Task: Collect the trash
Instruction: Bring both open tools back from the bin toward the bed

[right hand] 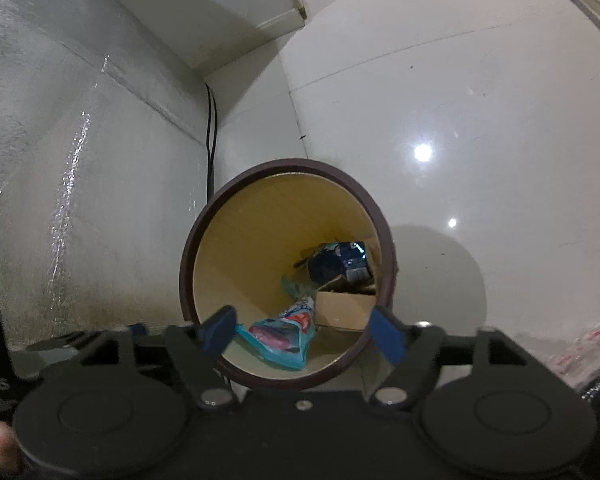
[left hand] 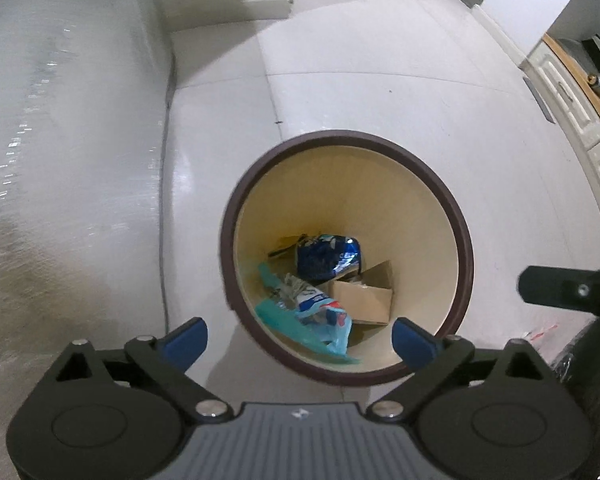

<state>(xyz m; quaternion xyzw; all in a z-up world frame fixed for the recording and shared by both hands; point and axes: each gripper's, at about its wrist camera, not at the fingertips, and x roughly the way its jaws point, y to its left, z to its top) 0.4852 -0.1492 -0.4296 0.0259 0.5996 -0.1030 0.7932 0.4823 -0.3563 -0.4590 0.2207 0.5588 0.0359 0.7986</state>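
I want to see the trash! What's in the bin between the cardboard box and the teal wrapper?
Nothing: in the left wrist view the teal wrapper lies right against the cardboard box.

A glossy pale tiled floor [left hand: 380, 92] carries a round bin with a dark brown rim [left hand: 466, 248], standing near the wall; a thin black cable [right hand: 211, 120], perhaps, runs down beside it.

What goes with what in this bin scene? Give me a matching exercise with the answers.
Things:
1. bin rim
2. cardboard box
3. dark blue foil bag
4. left gripper

Descriptions:
A. plain brown, lying in the bin
B. jaws wide apart, nothing between them
C. dark brown ring
D. shiny, crumpled, lying past the box in the bin

Pairs: 1-C, 2-A, 3-D, 4-B
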